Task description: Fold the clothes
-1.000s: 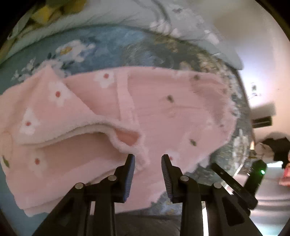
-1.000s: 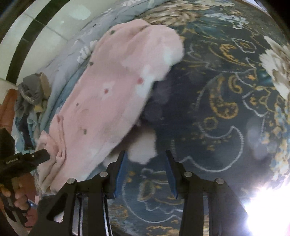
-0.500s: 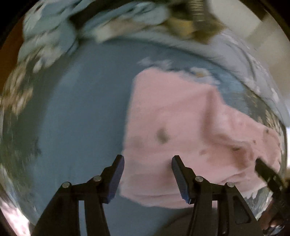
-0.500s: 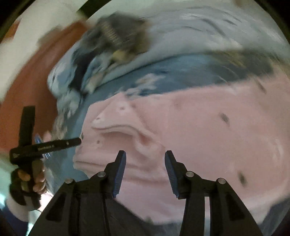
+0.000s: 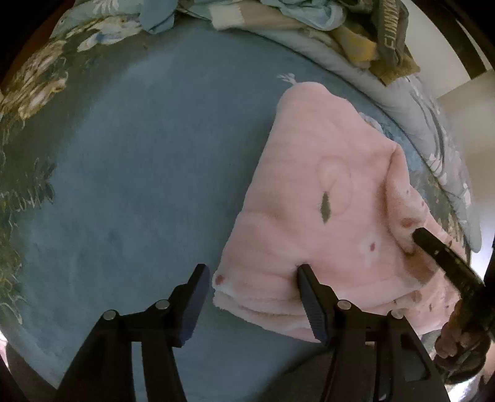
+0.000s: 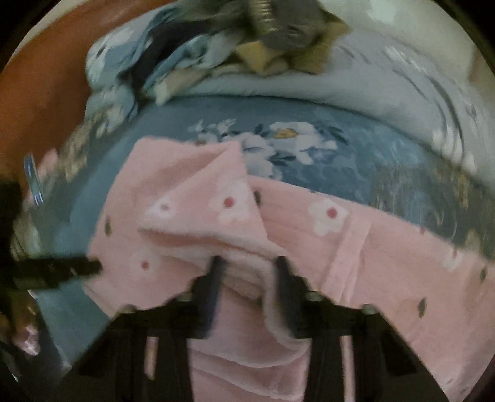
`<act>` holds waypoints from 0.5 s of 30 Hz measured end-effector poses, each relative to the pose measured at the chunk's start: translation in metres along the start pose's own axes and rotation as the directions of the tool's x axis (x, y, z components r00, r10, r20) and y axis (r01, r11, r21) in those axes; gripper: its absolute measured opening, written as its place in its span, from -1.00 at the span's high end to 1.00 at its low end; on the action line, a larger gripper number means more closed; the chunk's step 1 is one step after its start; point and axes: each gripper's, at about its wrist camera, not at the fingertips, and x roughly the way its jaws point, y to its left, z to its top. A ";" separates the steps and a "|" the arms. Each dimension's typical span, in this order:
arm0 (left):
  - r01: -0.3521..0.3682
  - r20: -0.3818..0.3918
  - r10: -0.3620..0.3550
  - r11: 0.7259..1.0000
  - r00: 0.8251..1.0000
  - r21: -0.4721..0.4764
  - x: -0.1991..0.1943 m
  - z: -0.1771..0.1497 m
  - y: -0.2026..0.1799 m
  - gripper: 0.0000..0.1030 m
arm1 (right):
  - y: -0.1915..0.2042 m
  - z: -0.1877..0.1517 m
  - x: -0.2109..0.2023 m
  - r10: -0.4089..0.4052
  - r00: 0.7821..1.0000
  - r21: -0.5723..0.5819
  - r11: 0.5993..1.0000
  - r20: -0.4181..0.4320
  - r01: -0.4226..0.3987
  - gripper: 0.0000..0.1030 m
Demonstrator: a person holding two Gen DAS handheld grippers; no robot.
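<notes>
Plainly, surface: a bed [image 5: 130,191] carries everything, its blue cover plain in the middle and printed with flowers toward the edges.
Far edge: a heap of crumpled clothes [image 5: 355,27] in blue, tan and olive lies at the back of the bed, on a pale grey quilt [image 6: 355,89].
Room: a pale wall shows beyond the heap; a reddish-brown surface [image 6: 40,77] lies at the left of the right wrist view.
Left gripper [image 5: 252,297]: low over the bed, jaws wide apart with nothing between them; the right finger rests at the near edge of the pink garment [image 5: 328,201] and the left finger stands over bare cover.
Right gripper [image 6: 247,278]: down on the garment, jaws narrowed around a raised ridge of pink cloth; motion blur hides whether they pinch it.
Garment position: right of the left gripper, spread across the middle of the bed.
Garment look: fluffy pink fabric with white flowers and small dark marks, partly folded, one triangular flap [image 6: 204,191] turned over on top, layered edges at the near side.
</notes>
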 end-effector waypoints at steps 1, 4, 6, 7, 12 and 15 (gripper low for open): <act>0.009 0.000 -0.009 1.000 1.000 -0.010 -0.001 -0.001 0.002 -0.21 | -0.007 0.001 -0.003 0.031 1.000 0.054 0.998 0.004 -0.031 0.89; 0.030 0.002 -0.030 0.999 1.000 -0.024 -0.003 -0.004 0.005 -0.21 | -0.025 0.004 -0.019 0.106 0.993 0.161 0.981 0.046 -0.112 0.92; 0.038 0.003 -0.038 0.999 0.999 -0.030 -0.005 -0.005 0.006 -0.21 | -0.032 0.006 -0.031 0.125 0.989 0.191 0.972 0.078 -0.137 0.90; 0.043 0.002 -0.042 0.999 0.999 -0.034 -0.005 -0.006 0.006 -0.22 | -0.028 0.008 -0.035 0.083 0.993 0.149 0.984 0.083 -0.094 0.90; 0.063 -0.005 -0.063 0.997 0.998 -0.052 -0.004 -0.012 0.009 -0.27 | -0.006 0.013 -0.028 0.023 1.000 -0.026 0.999 0.009 -0.023 -0.07; 0.078 -0.007 -0.079 0.995 0.997 -0.058 -0.004 -0.009 0.012 -0.30 | 0.004 0.009 -0.020 0.019 1.000 -0.117 0.993 -0.013 -0.020 -0.09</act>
